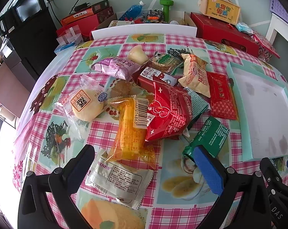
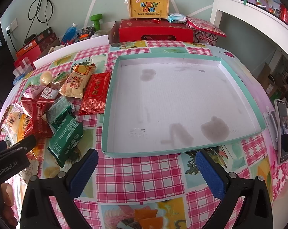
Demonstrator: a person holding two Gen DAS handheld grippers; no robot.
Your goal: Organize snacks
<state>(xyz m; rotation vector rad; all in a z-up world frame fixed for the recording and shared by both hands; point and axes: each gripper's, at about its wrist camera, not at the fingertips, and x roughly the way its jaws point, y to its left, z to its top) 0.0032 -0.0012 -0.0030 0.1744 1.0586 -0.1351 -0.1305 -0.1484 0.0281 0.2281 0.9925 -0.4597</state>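
**Ana:** Left gripper first: how does it stand?

**Ben:** Spread wide, holding nothing. It hangs over the near edge of the pink-checked, picture-printed surface. Between its black fingers lies a white flat-sealed snack packet with small printed text, and just beyond that an orange translucent wrapper with a barcode.

**Ana:** And the right gripper?

**Ben:** Also spread, empty, its blue pads facing each other above the checked cloth. Straight ahead of it sits a shallow teal-rimmed cardboard tray with a white stained floor; nothing lies in it.

**Ana:** Where are the snacks?

**Ben:** All heaped on the surface to the left of the tray. Nearest the tray's near corner is a dark green foil packet with white print. A shiny red bag with white stars and patterns rests partly on the orange wrapper. To its left is a round pale pastry in clear plastic. Farther back lie a purple pillow-shaped packet, a cream-and-orange packet with serrated ends and a flat red packet with gold lettering, which lies just beside the tray's left wall.

**Ana:** Anything behind?

**Ben:** A red gift box with a yellow handled box on top, against the wall.
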